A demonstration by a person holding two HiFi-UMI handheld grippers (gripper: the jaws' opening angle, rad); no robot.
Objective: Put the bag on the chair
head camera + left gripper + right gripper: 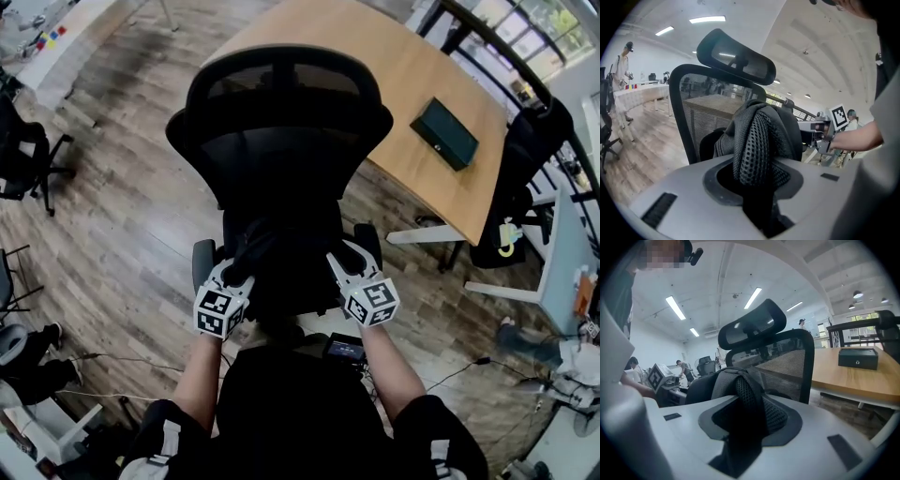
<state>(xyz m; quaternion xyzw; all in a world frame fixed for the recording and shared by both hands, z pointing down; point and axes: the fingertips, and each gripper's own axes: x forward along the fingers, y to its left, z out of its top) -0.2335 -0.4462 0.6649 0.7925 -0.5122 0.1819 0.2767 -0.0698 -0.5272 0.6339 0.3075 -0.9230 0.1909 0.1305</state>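
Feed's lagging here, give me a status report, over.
Shut on straps: left gripper, right gripper. Black bag at chair seat, contact unclear. Nothing seen in the way.

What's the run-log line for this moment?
left gripper: shut on bag strap | right gripper: shut on bag strap | bag: before chair backrest, over seat | seat contact: cannot tell

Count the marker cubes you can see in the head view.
2. One cube rides the left tongs at the bag's left side; the other rides the right tongs at its right. None appears hidden.
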